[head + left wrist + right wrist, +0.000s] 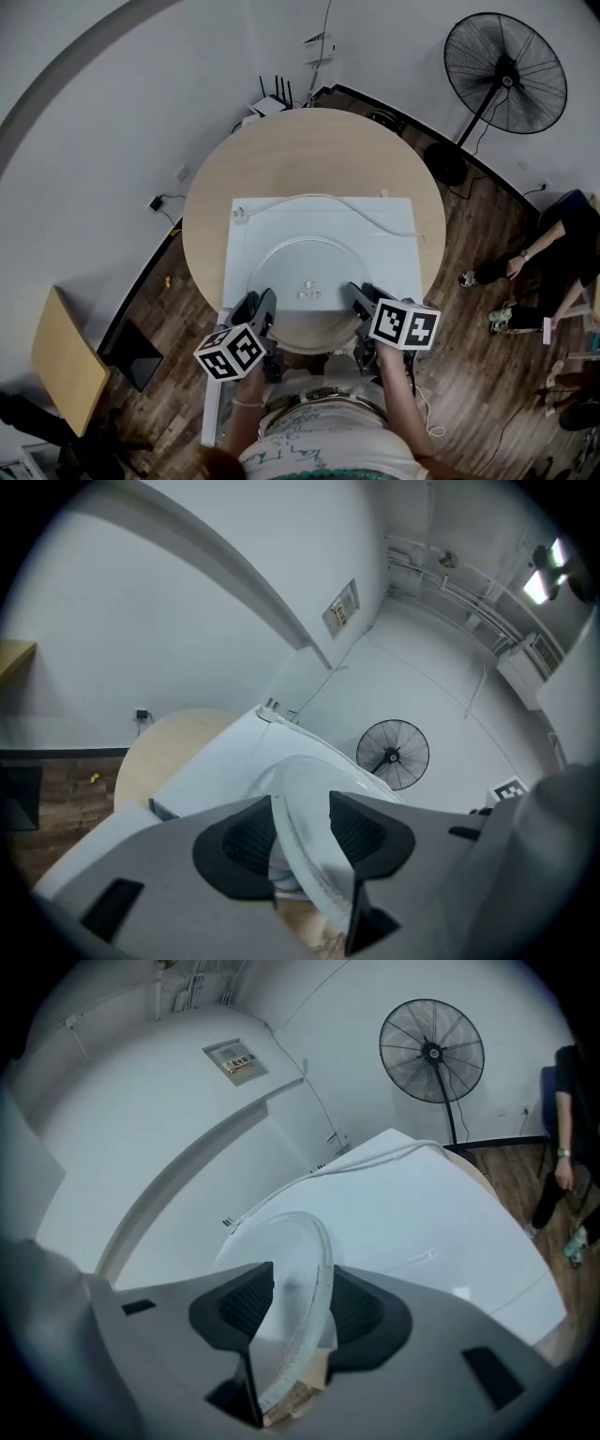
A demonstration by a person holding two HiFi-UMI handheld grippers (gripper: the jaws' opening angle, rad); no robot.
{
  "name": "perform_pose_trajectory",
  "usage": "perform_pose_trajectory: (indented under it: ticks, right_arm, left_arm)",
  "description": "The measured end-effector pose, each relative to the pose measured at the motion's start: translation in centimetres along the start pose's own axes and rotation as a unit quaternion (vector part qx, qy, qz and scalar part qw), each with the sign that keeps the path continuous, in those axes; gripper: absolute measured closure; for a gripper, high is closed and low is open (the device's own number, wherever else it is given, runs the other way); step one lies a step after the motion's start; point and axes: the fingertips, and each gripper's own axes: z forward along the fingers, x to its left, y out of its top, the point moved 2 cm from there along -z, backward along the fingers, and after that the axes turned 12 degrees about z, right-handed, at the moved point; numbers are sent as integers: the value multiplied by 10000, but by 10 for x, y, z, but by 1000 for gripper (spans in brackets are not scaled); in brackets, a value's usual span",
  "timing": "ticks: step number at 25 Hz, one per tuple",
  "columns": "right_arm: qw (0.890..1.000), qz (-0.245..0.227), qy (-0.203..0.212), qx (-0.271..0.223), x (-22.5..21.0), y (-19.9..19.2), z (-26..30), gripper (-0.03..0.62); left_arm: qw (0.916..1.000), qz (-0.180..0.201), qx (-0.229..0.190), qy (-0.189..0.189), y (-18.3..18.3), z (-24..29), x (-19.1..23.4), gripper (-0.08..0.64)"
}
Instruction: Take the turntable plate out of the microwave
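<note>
The clear glass turntable plate (300,272) lies flat on top of the white microwave (319,217), its near rim over the front edge. My left gripper (262,309) is at the plate's near left rim and my right gripper (360,298) at its near right rim. In the left gripper view the plate's rim (309,794) runs between the jaws of the left gripper (300,832), which stand apart around it. In the right gripper view the rim (319,1260) also sits inside the right gripper (302,1307), with a gap beside the left pad. Both grippers are open.
The microwave stands on a round wooden table (309,150) near a curved white wall. A white cable (375,220) trails over the microwave top. A black standing fan (506,75) is at the back right, and a seated person (553,253) at the right.
</note>
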Motion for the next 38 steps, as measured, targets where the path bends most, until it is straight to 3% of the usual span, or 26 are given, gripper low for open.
perform_pose_trajectory:
  ticks: [4,6,7,9,11,18,21,24,28,35,38]
  right_arm:
    - [9998,-93,-115,98,1,0,1,424]
    - [9997,-140,-209,71,1,0,2,420]
    - [9994,-208,-290,47,1,0,2,419]
    - [9979,-417,-493,-14,2,-2,3,415]
    - [9964,-581,-609,-58,3,-3,3,399]
    - [9925,-890,-840,-71,4,-4,6,391]
    - [9778,-1678,-1255,-56,4,-6,6,376]
    - [9620,-2332,-1423,43,6,-7,5,360]
    - [9621,-2356,-1354,209,5,-4,7,359]
    - [9641,-2305,-1253,412,1,0,10,359]
    - [9687,-2180,-1104,423,-1,5,12,360]
  left_arm:
    - [10000,76,5,15,2,1,2,385]
    - [9995,303,82,100,3,4,4,380]
    - [9975,632,190,250,4,6,6,374]
    - [9842,1592,447,638,3,8,10,365]
    - [9751,2008,507,799,7,10,11,358]
    - [9676,2238,592,1012,11,18,12,368]
    - [9581,2602,678,983,13,23,9,368]
    - [9561,2700,699,898,12,23,8,367]
    - [9556,2707,793,857,12,24,6,367]
    - [9417,2974,1472,552,17,28,2,367]
    - [9481,2800,1432,466,21,31,2,367]
